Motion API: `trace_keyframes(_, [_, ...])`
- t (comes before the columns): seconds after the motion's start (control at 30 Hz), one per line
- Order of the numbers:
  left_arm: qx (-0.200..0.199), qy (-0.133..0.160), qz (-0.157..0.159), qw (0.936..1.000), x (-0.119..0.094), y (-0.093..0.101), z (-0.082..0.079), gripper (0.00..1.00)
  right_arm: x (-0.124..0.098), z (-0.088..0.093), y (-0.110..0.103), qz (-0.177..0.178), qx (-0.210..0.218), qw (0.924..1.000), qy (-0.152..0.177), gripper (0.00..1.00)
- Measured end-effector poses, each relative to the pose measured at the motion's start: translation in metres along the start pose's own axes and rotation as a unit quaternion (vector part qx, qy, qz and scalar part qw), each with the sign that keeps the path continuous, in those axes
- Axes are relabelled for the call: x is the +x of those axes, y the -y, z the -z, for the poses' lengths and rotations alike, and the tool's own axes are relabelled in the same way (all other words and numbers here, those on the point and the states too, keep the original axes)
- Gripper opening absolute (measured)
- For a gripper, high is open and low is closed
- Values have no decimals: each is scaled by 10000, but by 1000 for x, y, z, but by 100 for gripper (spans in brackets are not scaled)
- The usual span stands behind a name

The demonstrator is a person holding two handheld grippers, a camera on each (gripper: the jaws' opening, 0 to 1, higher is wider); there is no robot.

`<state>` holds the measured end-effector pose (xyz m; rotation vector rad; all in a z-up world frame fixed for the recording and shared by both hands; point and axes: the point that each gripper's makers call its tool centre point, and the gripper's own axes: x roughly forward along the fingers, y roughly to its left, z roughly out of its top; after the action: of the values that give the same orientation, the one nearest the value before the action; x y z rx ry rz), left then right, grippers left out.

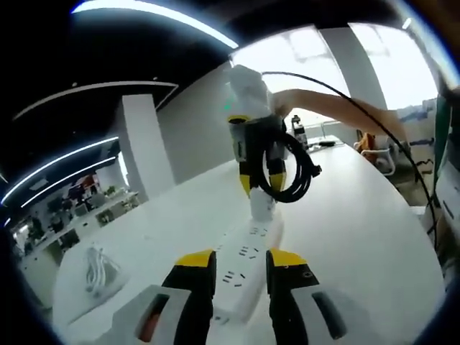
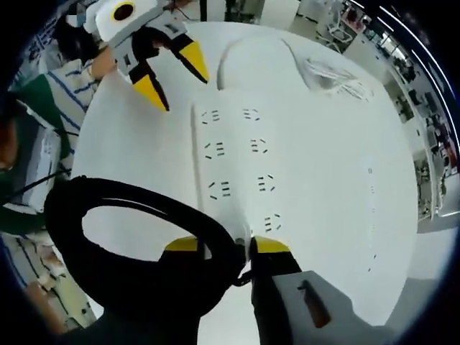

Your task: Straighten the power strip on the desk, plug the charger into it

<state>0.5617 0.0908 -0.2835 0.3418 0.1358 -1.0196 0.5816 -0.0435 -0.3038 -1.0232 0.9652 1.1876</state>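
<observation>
1. Two claws work over one white counter [image 1: 374, 215]; bare surface lies on both sides of the power strip [image 1: 248, 269], and the counter's edges sit well away from it.
2. Power strip lies flat, long axis running straight out from the left claw [image 1: 241, 269] toward the right claw [image 1: 262, 188]; sockets face up in two rows.
3. Left claw: jaws apart, straddling the strip's near end.
4. Right claw [image 2: 226, 246]: clamped on the white charger [image 1: 262, 205], held upright with its lower end touching the strip's far end.
5. Black cable coil [image 2: 136, 251] hangs off the right claw.
6. White cable bundle [image 1: 97, 267] lies near the counter's left edge, well apart from the strip.
</observation>
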Motion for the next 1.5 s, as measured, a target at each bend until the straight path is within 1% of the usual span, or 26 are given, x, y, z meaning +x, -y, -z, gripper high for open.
trace_keyframes(0.03, [-16,12,22,10000,0,1,0,27,0,0,-1,11,-18,10000,78,22])
trace_keyframes(0.1, [-38,20,45,10000,0,2,-1,27,0,-1,-1,28,-24,9999,133,22])
trace_keyframes(0.17, [-46,17,52,10000,0,2,0,27,0,-3,1,59,-39,9999,120,22])
trace_keyframes(0.2, [-49,18,51,10000,1,2,-1,27,-2,-4,7,78,-53,9999,72,22])
trace_keyframes(0.3, [-41,22,60,10000,1,2,-1,27,0,-5,5,175,-155,9996,-183,22])
trace_keyframes(0.4, [-45,30,66,10000,1,2,-2,27,1,-6,4,195,-82,9990,-386,23])
trace_keyframes(0.43, [-43,25,67,10000,1,2,-2,27,1,-5,5,189,-77,9990,-389,23])
trace_keyframes(0.47, [-43,20,66,10000,1,2,-2,27,-1,-5,10,156,-87,9992,-355,23])
trace_keyframes(0.5, [-44,10,66,10000,1,3,-1,27,-1,-5,11,121,-67,9996,-263,23])
trace_keyframes(0.53, [-42,6,70,10000,1,3,-1,27,-4,-6,19,70,-41,9999,-134,23])
trace_keyframes(0.63, [-41,-6,81,10000,2,4,0,27,-5,-2,16,46,-60,10000,63,23])
trace_keyframes(0.67, [-40,-4,88,10000,2,4,0,27,-3,-2,11,64,-85,9998,141,23])
trace_keyframes(0.77, [-28,-5,104,9999,2,5,0,27,-2,-1,6,82,-210,9993,287,23])
trace_keyframes(0.87, [12,-16,95,10000,2,6,-1,27,1,-3,1,101,-214,9993,287,23])
trace_keyframes(1.0, [-8,14,125,9999,2,8,-2,27,3,-2,-2,178,-387,9991,2,23])
trace_keyframes(1.13, [6,-24,112,9999,3,8,-1,27,5,-2,-3,196,-391,9990,-117,23])
trace_keyframes(1.27, [-47,-44,128,9999,4,8,1,27,6,0,-5,315,-461,9983,-187,23])
trace_keyframes(1.33, [-32,-58,117,9999,4,8,2,27,5,1,-4,327,-494,9982,-112,23])
trace_keyframes(1.37, [-28,-58,115,9999,3,8,2,27,6,0,-3,257,-432,9987,104,23])
trace_keyframes(1.4, [-34,-53,115,9999,3,8,1,27,6,0,-3,230,-382,9987,253,23])
trace_keyframes(1.5, [-34,-36,116,9999,3,8,0,27,5,2,-3,250,-418,9982,358,22])
